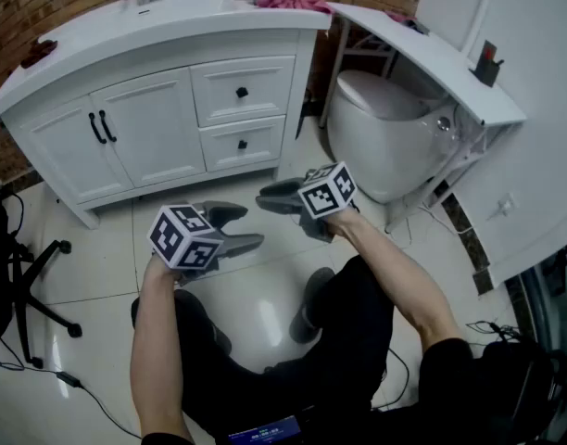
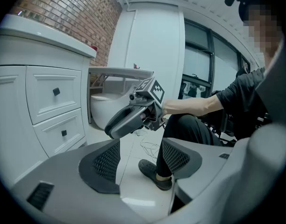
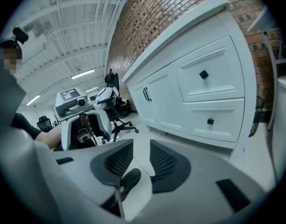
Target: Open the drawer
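The white vanity (image 1: 163,40) has two closed drawers, one above the other, on its right side. The upper drawer (image 1: 242,89) and lower drawer (image 1: 243,142) each carry a small black knob. Both grippers hover over the floor in front of the cabinet, well short of it. My left gripper (image 1: 241,229) is open and empty, and in the left gripper view (image 2: 140,155) only floor and a shoe show between its pads. My right gripper (image 1: 266,200) is open with a narrower gap, also empty (image 3: 140,160). The right gripper view shows the upper drawer (image 3: 203,74) and lower drawer (image 3: 210,121) ahead on the right.
Two cabinet doors (image 1: 126,133) with black handles sit left of the drawers. A toilet (image 1: 390,128) stands at the right under a white shelf (image 1: 432,58). An office chair base (image 1: 33,286) is at the far left. My legs and shoe (image 1: 311,304) rest on the tiled floor.
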The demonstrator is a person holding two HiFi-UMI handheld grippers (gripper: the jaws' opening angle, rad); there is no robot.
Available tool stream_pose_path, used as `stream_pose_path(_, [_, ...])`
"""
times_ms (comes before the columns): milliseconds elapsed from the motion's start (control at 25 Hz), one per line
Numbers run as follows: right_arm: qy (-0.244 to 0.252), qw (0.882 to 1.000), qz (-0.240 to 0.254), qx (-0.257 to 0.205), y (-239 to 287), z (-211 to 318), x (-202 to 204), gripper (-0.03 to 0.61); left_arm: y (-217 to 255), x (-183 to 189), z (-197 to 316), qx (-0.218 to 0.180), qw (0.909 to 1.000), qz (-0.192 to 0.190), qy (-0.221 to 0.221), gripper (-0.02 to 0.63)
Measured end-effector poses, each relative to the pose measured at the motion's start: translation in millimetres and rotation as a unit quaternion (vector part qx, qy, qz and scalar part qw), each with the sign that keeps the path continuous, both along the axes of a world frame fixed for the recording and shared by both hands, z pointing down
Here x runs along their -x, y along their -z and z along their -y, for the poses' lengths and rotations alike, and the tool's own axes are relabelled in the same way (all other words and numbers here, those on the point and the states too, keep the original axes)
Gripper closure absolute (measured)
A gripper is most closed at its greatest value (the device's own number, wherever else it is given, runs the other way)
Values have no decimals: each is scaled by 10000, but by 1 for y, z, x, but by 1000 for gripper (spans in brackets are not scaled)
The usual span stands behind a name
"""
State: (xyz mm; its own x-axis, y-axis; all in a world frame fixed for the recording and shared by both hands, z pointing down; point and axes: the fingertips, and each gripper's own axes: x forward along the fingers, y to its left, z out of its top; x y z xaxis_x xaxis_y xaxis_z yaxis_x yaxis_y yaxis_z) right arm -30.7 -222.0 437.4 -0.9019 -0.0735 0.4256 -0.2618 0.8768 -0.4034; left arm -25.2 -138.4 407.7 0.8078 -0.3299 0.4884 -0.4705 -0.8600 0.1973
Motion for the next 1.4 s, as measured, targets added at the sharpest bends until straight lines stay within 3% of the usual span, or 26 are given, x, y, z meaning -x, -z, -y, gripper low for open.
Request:
stream_pose_path(520, [-126,9994,-215,232,-27,43,14,437,-11,11,35,95,9999,41,-54,327])
stream_pose_path(1400, [-967,9898,-606,850,-94,147,22,413,-40,34,101,374,9992,1,-128,327])
